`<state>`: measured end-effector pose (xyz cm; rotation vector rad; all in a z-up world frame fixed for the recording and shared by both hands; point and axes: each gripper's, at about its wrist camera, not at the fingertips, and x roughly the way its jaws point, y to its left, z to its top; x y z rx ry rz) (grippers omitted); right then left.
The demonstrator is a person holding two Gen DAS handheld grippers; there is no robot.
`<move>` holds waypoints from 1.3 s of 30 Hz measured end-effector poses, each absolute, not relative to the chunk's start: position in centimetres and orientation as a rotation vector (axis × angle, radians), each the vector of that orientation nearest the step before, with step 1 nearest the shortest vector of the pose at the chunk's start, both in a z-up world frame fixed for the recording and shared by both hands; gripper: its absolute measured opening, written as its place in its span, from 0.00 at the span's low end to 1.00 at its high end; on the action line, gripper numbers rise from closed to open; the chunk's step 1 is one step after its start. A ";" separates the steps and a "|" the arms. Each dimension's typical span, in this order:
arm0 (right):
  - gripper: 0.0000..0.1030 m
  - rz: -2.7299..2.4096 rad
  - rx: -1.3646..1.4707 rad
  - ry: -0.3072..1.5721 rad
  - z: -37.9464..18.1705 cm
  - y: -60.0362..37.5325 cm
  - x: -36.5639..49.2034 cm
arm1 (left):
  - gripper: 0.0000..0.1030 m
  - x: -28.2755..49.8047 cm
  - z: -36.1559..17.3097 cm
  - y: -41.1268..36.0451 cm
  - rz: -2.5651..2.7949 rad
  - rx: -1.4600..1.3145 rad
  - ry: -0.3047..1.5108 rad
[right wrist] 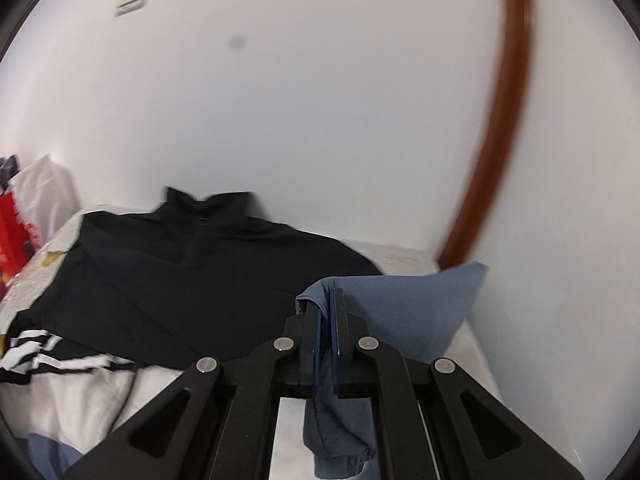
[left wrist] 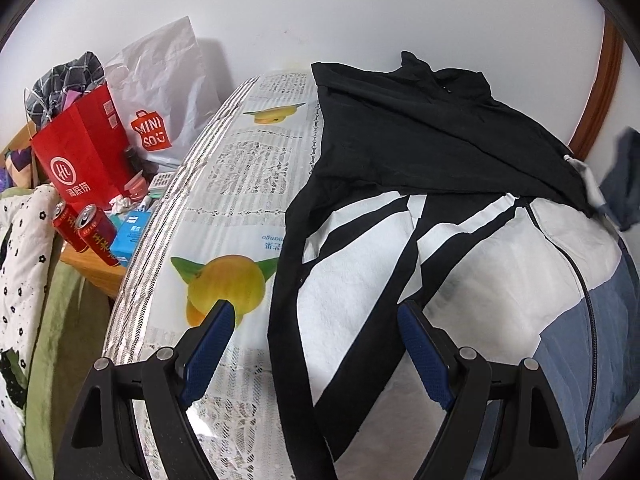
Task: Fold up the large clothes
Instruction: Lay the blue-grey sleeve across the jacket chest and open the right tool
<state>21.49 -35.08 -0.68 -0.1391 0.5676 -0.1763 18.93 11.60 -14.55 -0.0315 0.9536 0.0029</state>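
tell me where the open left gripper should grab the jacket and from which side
Judging by its pose, take the jacket at the black band edging its near left side. It lies flat, between the open left gripper fingers, so come from above, one finger slipping under the edge.

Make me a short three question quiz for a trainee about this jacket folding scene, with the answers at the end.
1. True or false: the left gripper is clamped on the jacket.
2. What does the right gripper hold? A) a red can B) the blue sleeve C) nothing
3. Fill in: the fruit printed on the table cover is coloured ____.

Key
1. False: its jaws stand open above the jacket's black edge.
2. B: the pads are shut on blue fabric.
3. Yellow.
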 end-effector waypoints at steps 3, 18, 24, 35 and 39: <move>0.04 -0.107 -0.180 0.573 -1.6 -30.9 24.2 | 0.80 19.0 -14.4 12.4 0.022 -0.037 0.938; 0.08 0.121 -0.270 0.722 -10.3 -17.5 31.1 | 0.80 20.2 -14.5 15.0 0.028 -0.149 0.965; 0.93 0.085 -0.207 0.765 -11.6 -18.7 30.1 | 0.80 19.9 -12.9 13.7 0.015 -0.108 0.941; 0.95 0.035 -0.005 0.755 -9.2 -25.8 21.1 | 0.80 20.3 -8.7 6.4 -0.111 -0.021 0.895; 0.94 -0.051 0.000 0.728 -7.1 -30.2 18.1 | 0.80 21.4 -7.4 2.5 -0.170 0.011 0.877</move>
